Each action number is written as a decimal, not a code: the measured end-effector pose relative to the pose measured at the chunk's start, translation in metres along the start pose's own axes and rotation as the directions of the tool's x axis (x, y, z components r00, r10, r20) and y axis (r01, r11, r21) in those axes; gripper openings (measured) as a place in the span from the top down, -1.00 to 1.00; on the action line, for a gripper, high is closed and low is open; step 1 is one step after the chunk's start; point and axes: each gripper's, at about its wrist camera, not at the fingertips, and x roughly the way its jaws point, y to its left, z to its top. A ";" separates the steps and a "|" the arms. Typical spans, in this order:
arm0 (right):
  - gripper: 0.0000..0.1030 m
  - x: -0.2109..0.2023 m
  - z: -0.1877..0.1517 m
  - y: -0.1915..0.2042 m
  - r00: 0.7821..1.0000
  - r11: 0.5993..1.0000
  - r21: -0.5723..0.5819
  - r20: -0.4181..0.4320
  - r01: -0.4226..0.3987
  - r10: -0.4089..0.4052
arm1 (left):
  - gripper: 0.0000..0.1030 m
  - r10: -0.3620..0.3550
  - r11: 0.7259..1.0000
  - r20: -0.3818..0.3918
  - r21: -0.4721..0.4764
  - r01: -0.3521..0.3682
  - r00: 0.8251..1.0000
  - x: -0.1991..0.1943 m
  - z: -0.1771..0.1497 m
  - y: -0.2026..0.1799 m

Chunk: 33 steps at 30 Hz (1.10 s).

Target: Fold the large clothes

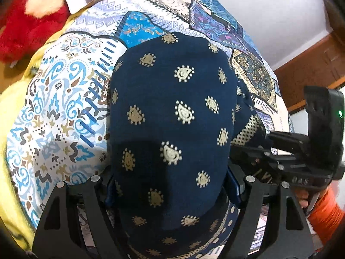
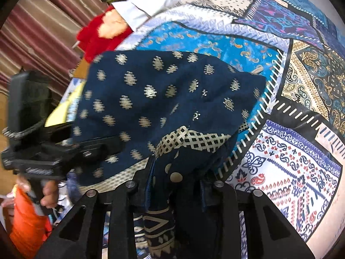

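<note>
A bed spread with a blue-and-white patchwork paisley cover (image 1: 64,99) fills the room. A plain white wall (image 1: 269,10) meets brown wooden panelling (image 1: 306,69); striped maroon curtains (image 2: 43,17) hang beside it.

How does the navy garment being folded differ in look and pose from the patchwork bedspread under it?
The navy garment with cream paisley motifs has one dark ground with a small repeated print; the patchwork-printed bedspread mixes white, turquoise and purple panels. The garment is bunched and lifted, with the left gripper and right gripper both closed on it; the bedspread lies spread flat. Both are patterned fabric.
</note>
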 end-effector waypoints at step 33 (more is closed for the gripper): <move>-0.71 -0.010 -0.047 -0.019 0.977 0.964 -0.167 -0.016 0.206 -0.211 | -0.71 0.196 0.979 0.144 -0.078 -0.187 0.970 -0.041 -0.014 0.019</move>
